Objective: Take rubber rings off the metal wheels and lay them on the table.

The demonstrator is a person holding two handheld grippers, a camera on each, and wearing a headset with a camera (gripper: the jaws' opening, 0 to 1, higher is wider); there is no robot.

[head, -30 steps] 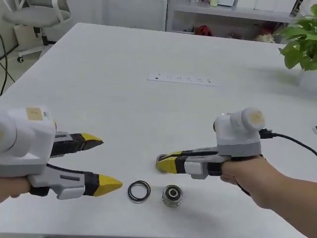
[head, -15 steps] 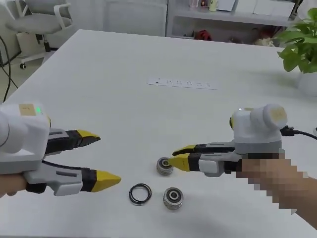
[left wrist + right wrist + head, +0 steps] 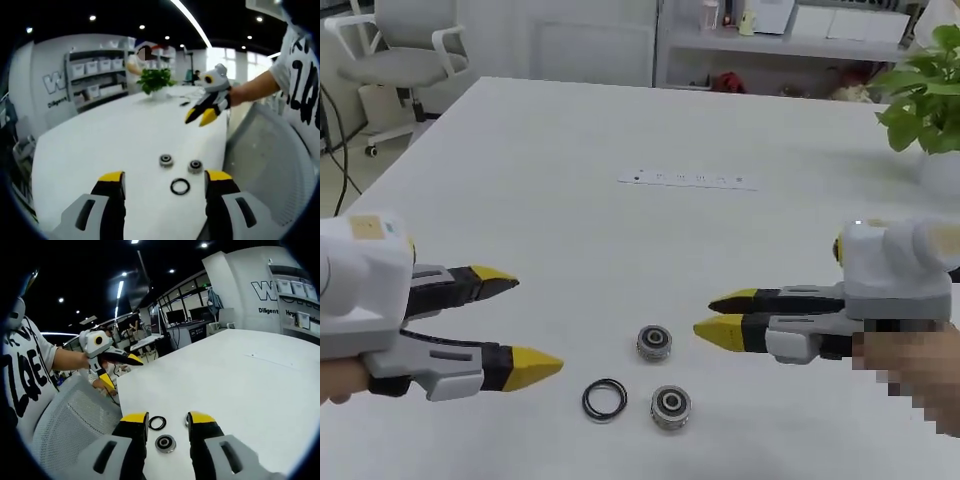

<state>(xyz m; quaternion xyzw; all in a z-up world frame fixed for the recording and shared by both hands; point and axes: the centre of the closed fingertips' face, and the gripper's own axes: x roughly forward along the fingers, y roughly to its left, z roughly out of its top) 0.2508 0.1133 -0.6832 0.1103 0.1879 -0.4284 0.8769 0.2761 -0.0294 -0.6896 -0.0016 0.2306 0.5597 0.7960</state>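
A person at a white workbench is holding a two-jaw gripper in each hand above a small cluster of parts. The left gripper is hanging over the table's near left side with its yellow-tipped jaws spread wide and gripping nothing. The right gripper is pointing in from the right with its jaws parted only a little, and they too are gripping nothing.

Two metal wheels are lying flat on the table between the grippers. The farther wheel is sitting just off the right gripper's tips, apart from them. The nearer wheel is lying close to the table's front edge. A loose black rubber ring is resting flat on the table just to the left of the nearer wheel, not touching it. Whether either wheel is carrying a rubber ring cannot be told from these views.

In the left gripper view, the ring and both wheels are lying ahead of the open jaws, with the right gripper raised beyond them. A white power strip is lying farther back on the table, a potted plant is standing at the far right corner, and an office chair is standing beyond the far left corner.
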